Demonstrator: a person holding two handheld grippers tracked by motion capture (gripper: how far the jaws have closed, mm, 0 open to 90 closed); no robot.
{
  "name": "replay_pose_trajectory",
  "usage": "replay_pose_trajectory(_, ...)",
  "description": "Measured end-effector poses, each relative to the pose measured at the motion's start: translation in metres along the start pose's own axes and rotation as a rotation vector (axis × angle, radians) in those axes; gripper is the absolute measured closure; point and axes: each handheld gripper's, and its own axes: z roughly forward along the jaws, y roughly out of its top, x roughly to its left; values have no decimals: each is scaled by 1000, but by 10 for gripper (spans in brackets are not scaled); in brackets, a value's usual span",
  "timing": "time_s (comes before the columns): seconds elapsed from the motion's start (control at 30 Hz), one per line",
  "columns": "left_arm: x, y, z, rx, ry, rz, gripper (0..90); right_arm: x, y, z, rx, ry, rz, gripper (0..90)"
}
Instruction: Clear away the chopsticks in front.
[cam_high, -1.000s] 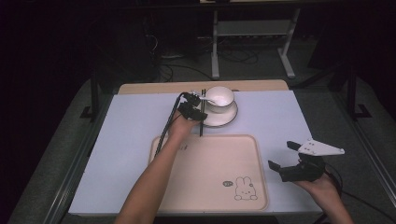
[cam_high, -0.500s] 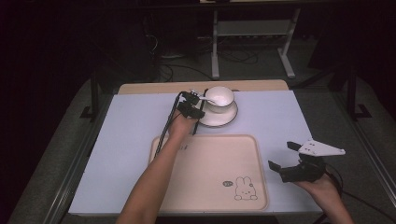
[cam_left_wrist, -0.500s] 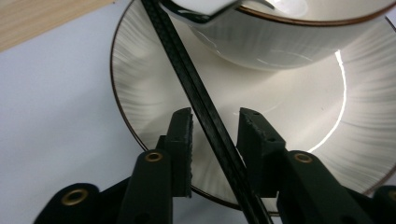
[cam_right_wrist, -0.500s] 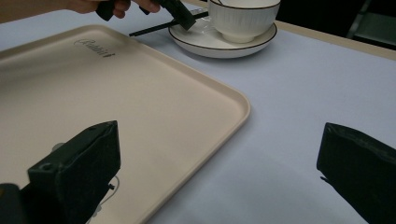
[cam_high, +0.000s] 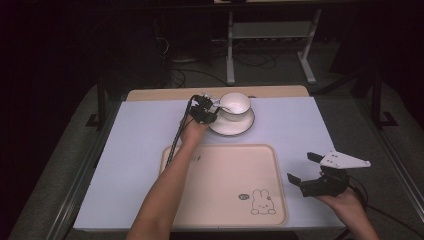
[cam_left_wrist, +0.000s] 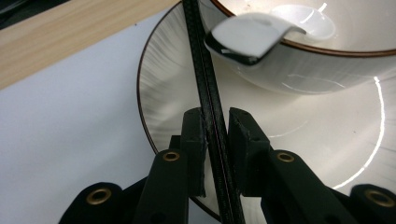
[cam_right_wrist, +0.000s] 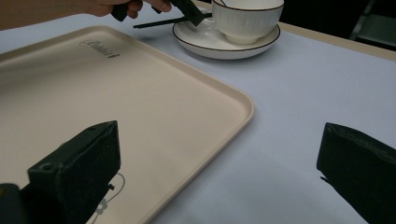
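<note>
Nearest the person, the right tongs (cam_high: 306, 168) hovered over the pale lilac desk cover (cam_high: 135, 150) just off the right edge of the beige rectangular plastic tray (cam_high: 225, 175), their jaws spread wide with nothing between them. In the right gripper view the two black jaws framed the tray's rounded corner, and a small printed rabbit (cam_high: 262, 202) marked the tray's near right corner in the high view.

Farther out, the left forearm (cam_high: 167, 187) stretched across the tray's left side to the left tongs (cam_high: 206, 114), which sat at the left edge of the white round saucer with a thin brown rim (cam_high: 231, 128). Their jaws had just been closing, and the left gripper view showed a slim black chopstick (cam_left_wrist: 205, 88) caught between the pads, running up over the saucer towards the bowl; the pads looked pressed against it.

On the saucer stood the white ribbed porcelain bowl with a brown rim (cam_high: 235, 103), and a white ceramic spoon (cam_left_wrist: 250, 39) rested in it with its handle overhanging the bowl's edge near the chopstick. Beyond lay the desk's bare wooden strip (cam_high: 165, 94)
</note>
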Motion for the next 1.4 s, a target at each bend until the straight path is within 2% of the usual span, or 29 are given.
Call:
replay_pose_trajectory(0.23, 4, 7, 5, 2, 16, 16, 785, 1, 0, 0, 2, 3, -3, 0)
replay_pose_trajectory(0.5, 8, 8, 6, 2, 8, 11, 797, 0, -1, 0, 2, 3, -5, 0)
replay_pose_trajectory(0.63, 9, 8, 3, -3, 16, 16, 734, 1, -1, -1, 1, 3, -6, 0)
replay_pose_trajectory(0.8, 13, 6, -9, -22, 2, 20, 668, 1, -1, -2, -2, 1, -6, 0)
replay_pose_trajectory(0.97, 21, -3, -32, -49, -28, 25, 649, 1, -1, -1, 4, 0, -13, 0)
replay_pose_trajectory(1.0, 21, -3, -32, -49, -28, 25, 653, 1, -1, -1, 5, 1, -13, 0)
replay_pose_trajectory(1.13, 27, -14, -47, -77, -66, 6, 717, 2, -1, 0, 7, 1, -14, 0)
replay_pose_trajectory(1.17, 31, -18, -51, -84, -91, -8, 756, 2, -1, 0, 10, 1, -12, 0)
replay_pose_trajectory(1.4, 35, -27, -51, -72, -127, -13, 804, 3, -1, 1, 13, 1, -15, 0)
